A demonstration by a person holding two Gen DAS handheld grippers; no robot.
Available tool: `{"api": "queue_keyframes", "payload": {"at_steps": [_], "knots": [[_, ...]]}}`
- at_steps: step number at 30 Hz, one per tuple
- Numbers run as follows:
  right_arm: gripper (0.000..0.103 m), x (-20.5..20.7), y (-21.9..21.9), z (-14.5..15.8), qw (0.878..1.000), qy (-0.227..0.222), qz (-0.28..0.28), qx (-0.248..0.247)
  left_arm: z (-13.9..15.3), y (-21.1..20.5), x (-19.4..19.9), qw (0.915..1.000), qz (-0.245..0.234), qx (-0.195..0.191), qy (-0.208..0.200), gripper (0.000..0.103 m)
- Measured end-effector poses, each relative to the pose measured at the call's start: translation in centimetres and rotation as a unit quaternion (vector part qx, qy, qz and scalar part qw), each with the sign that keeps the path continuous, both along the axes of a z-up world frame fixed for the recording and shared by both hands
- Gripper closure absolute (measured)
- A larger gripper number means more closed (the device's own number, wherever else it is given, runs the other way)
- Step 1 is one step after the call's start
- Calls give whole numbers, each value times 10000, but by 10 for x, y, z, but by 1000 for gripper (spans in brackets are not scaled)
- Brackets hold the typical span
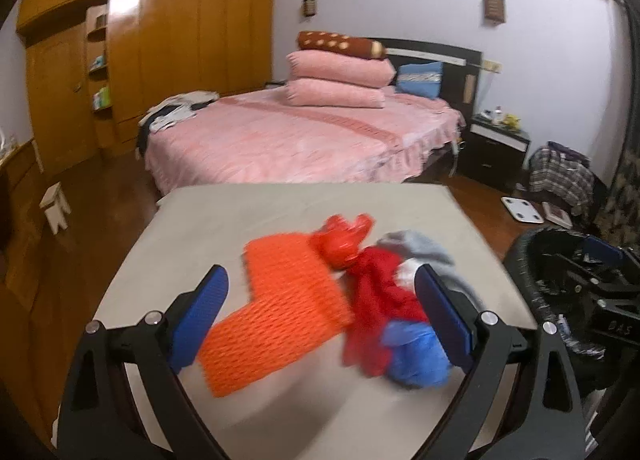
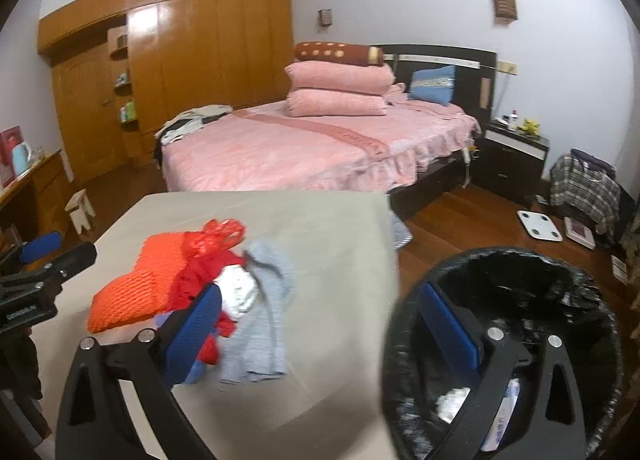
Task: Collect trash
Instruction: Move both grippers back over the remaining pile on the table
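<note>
A trash pile lies on the beige table: an orange foam net, a red plastic bag, red mesh, a blue bag and a grey cloth. My left gripper is open just above the pile, one pad on either side of the net and the mesh, holding nothing. The bin, lined with a black bag, stands off the table's right edge with white scraps inside. My right gripper is open and empty, straddling the table edge and the bin rim.
A pink bed with stacked pillows stands behind the table. A wooden wardrobe fills the left wall, with a small stool on the floor. A nightstand, a white scale and draped clothes are at the right.
</note>
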State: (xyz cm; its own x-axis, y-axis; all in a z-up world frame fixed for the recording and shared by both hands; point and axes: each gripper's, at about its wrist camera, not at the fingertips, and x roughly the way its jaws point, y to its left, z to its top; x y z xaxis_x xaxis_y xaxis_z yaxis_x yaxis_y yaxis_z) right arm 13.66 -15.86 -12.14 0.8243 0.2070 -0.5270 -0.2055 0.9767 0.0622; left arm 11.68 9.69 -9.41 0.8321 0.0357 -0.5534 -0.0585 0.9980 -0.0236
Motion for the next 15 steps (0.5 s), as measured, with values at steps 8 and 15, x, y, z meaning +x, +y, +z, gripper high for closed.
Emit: {"api": "queue_keyframes", "payload": {"at_steps": [8,15], "knots": [[16,9,25,-22,9996,219,185,-46,-35,27,3,9989,315,96,342,13],[24,18,36,-43,9989,389,256,-82,-68,40,8,9966,428,57,707,21]]}}
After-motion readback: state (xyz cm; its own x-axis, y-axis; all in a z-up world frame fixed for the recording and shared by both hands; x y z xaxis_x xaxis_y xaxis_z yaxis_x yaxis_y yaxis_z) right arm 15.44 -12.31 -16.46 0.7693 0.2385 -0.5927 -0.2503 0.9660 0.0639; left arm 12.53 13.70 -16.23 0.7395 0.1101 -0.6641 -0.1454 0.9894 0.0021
